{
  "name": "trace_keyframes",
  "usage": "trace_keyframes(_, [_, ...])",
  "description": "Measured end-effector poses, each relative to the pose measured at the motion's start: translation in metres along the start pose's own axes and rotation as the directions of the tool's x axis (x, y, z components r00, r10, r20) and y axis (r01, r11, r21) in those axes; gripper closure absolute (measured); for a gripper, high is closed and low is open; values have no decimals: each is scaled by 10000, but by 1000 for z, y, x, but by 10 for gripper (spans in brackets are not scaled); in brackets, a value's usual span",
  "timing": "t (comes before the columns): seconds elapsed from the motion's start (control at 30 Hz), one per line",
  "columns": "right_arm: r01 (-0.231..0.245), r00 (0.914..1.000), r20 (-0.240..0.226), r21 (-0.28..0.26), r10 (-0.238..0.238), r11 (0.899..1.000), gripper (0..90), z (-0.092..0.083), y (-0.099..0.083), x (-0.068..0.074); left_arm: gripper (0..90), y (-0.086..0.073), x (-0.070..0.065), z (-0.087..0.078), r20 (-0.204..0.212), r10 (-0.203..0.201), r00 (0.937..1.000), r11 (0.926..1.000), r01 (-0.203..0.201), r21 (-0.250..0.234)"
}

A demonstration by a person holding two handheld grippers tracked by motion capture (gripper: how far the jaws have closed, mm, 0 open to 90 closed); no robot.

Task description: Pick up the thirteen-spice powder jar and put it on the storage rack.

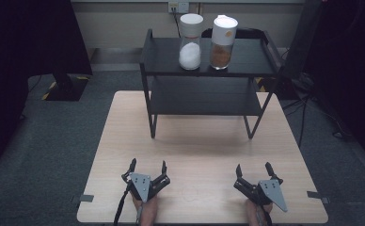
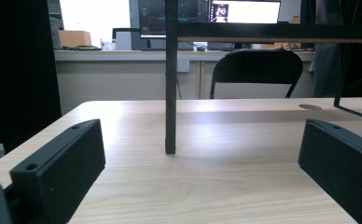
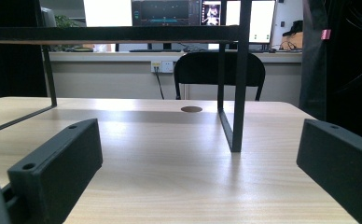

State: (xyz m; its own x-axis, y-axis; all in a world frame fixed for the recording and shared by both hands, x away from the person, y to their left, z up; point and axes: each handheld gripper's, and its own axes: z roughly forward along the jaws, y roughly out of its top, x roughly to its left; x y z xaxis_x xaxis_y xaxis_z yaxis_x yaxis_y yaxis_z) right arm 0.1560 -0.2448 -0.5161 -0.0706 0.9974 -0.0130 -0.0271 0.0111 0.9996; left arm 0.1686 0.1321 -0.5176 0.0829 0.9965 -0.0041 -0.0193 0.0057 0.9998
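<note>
- Both pairs of jaws stand wide apart with nothing between them; my left gripper (image 1: pixel 147 168) and my right gripper (image 1: pixel 255 171) rest low at the near edge of the table (image 1: pixel 199 150), well apart from each other, each pointing forward
- Between my left jaws lies bare pale wood; straight ahead of them, a little left of middle, the front left leg (image 2: pixel 170 93) of the black shelf rack (image 1: pixel 208 70) stands upright on the tabletop, apart from both jaws
- Between my right jaws the wood is equally bare; ahead and to the right of middle stands the rack's front right leg (image 3: pixel 239 84), with its low side bar running back along the table from its foot
- Beyond my right jaws, past that leg, a small round dark mark (image 3: pixel 191 109) sits in the tabletop
- Above and beyond both grippers the rack's lower shelf (image 1: pixel 204 96) spans the far half of the table; nothing of mine touches it
- Farther and higher, on the rack's top shelf, two clear jars with white lids stand upright just beside each other; the jar of white powder (image 1: pixel 190 42) is nearer my left jaws' side; the jar of brown powder (image 1: pixel 222 43) is nearer my right jaws' side
- Farthest off, behind the table, I see a black chair (image 2: pixel 256 70) and lit monitors (image 3: pixel 179 11) on a desk by the wall
</note>
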Motion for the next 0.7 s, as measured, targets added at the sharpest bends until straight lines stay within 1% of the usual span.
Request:
trace_keyframes(0.57, [-1,10000,1,-2,1,10000,0,0,0,0,1,0,0,0,2,2,10000,10000,-2,4])
trace_keyframes(0.7, [-8,10000,-5,0,8,10000,0,0,0,0,1,0,2,0,123,-3,9999,10000,3,-3])
